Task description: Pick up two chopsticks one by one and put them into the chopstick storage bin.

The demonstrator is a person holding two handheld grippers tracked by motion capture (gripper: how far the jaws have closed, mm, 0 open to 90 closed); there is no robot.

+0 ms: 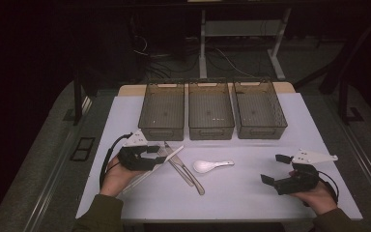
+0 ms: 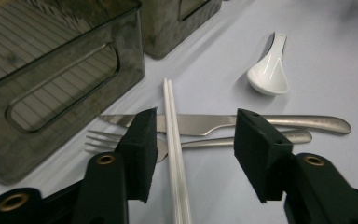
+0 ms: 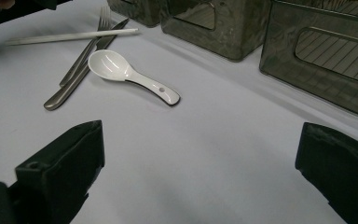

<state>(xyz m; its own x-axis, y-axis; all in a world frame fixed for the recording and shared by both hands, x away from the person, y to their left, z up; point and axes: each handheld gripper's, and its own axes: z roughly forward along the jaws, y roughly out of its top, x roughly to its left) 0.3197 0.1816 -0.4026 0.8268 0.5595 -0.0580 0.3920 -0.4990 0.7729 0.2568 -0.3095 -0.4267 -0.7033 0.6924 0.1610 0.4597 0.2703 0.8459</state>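
On the white bench (image 1: 251, 193) we see the left hand-held gripper (image 2: 193, 149) lowered over a pair of white chopsticks (image 2: 173, 149), which lie side by side across a steel knife (image 2: 270, 122) and a steel fork (image 2: 107, 140). The chopsticks run between the two black pads; the left pad sits just beside them, the right pad stands apart, so the jaws are partly open and do not yet press on the sticks. In the high view the left hand-held gripper (image 1: 162, 153) lies at the near left of the bench, in front of the leftmost of three smoky, see-through bins (image 1: 211, 112) set in a row along the far edge. A white ceramic soup spoon (image 1: 210, 166) rests alone, just right of the knife and fork, bowl to the left. The right hand-held gripper (image 1: 276, 169) is held at the near right, well apart from the cutlery, its jaws wide open with nothing but bare bench between them.
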